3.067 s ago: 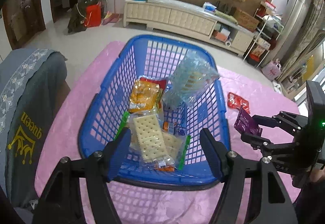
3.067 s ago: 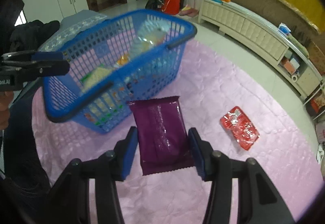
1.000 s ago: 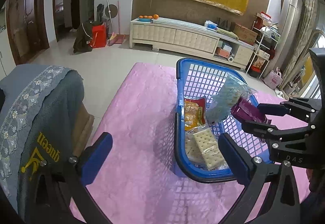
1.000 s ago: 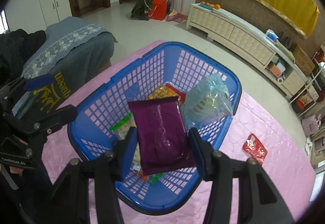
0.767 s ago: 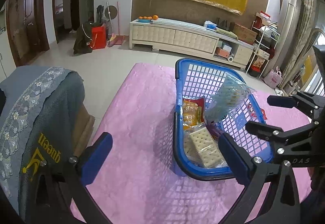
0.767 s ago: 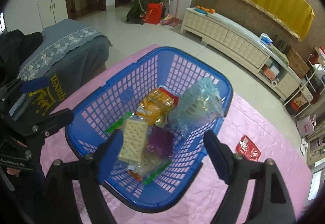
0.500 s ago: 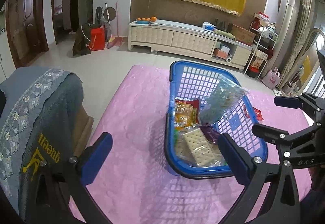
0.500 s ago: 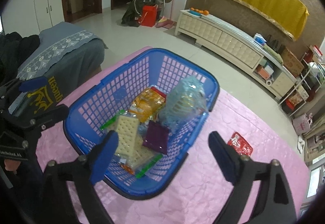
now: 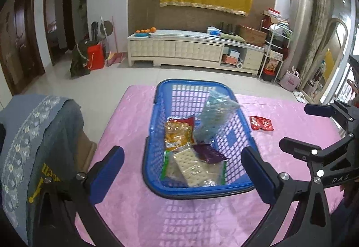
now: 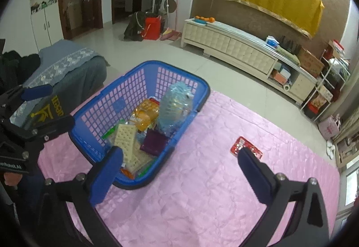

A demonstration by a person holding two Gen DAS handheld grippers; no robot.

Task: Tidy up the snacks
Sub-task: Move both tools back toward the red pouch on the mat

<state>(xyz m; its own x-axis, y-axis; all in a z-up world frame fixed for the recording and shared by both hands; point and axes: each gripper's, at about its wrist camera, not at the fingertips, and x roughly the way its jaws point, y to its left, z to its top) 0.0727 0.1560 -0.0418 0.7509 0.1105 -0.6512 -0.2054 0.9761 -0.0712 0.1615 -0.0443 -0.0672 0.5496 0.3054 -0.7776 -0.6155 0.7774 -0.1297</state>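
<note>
The right gripper (image 10: 179,167) is standing with its jaws spread wide and nothing between them; they have just been opening, and the purple packet (image 10: 154,142) is lying inside the blue basket (image 10: 143,72), which reads as a completed drop. The left gripper (image 9: 182,170) is likewise gaping wide and empty, hovering over the basket's near rim, presumably kept clear so the other hand has room to work.

The basket is sitting on the pink cloth (image 10: 202,191). Its contents are resting loosely on one another: cracker sleeves (image 9: 190,167) flat at the near end, an orange bag (image 9: 178,132) behind them, and a clear bluish bag (image 9: 213,117) leaning against the right wall. The purple packet is a flat, dark, glossy pouch, lying slightly tilted on the crackers.

One red packet (image 10: 246,148) is lying outside on the cloth, well apart from the basket (small, shiny, flat). In my judgement it is the remaining item to collect, and the right gripper is nearer to it.
</note>
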